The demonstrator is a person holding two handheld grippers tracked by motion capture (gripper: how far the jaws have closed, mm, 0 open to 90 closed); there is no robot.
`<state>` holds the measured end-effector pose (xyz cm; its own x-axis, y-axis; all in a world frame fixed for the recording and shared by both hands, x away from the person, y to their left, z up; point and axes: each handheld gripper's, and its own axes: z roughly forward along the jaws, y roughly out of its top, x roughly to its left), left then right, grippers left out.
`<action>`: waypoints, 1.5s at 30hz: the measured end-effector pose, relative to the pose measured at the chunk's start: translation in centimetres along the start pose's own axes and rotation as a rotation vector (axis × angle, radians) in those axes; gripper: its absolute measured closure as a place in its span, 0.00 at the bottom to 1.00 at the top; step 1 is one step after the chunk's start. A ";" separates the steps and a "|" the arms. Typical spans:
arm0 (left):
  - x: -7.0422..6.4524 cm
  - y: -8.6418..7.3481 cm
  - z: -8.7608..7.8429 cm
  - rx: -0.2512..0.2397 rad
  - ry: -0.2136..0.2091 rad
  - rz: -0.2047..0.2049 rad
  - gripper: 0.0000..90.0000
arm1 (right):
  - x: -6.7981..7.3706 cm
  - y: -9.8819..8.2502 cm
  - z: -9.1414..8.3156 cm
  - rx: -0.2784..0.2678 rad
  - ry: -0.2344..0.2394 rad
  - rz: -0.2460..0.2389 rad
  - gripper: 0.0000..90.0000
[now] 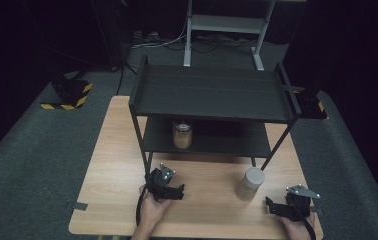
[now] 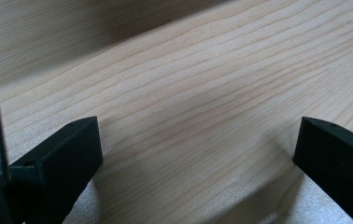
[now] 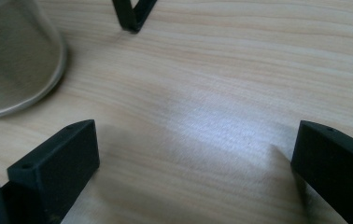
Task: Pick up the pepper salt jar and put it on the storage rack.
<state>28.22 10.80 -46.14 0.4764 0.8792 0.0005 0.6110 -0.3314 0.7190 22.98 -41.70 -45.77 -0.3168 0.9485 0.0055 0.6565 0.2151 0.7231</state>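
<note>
A clear jar [image 1: 250, 183] with a pale lid and beige contents stands on the wooden table [image 1: 112, 165], in front of the rack's right front leg. A second jar [image 1: 182, 134] with tan contents stands on the lower shelf of the black rack [image 1: 212, 92]. My right gripper [image 1: 273, 206] rests near the table's front right edge, just right of the first jar, jaws wide apart and empty. In the right gripper view that gripper [image 3: 195, 149] is open over bare wood, the jar [image 3: 16, 56] at upper left. My left gripper [image 1: 178, 193] [image 2: 198, 149] lies open and empty near the rack's left front leg.
The rack's top shelf [image 1: 212, 80] is bare, and its leg [image 3: 132, 14] stands just beyond my right gripper. Grey carpet surrounds the table. A metal stand [image 1: 224, 30] and cables lie behind, and a yellow-striped block [image 1: 69, 95] sits on the floor at left.
</note>
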 end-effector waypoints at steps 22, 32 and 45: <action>0.0 0.0 0.0 0.000 0.000 0.000 0.02 | 1.5 -0.2 -1.2 -0.032 0.167 -0.089 0.02; 0.0 0.0 0.0 0.000 0.001 -0.001 0.02 | 2.0 0.7 -0.7 -0.030 0.214 -0.125 0.02; 0.0 0.0 0.0 -0.001 0.001 0.000 0.02 | 2.8 2.0 0.0 -0.068 0.253 -0.134 0.05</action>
<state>28.20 10.80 -46.14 0.4760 0.8794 0.0010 0.6105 -0.3313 0.7194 23.42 -38.59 -44.30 -0.5637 0.8228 0.0721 0.5522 0.3105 0.7738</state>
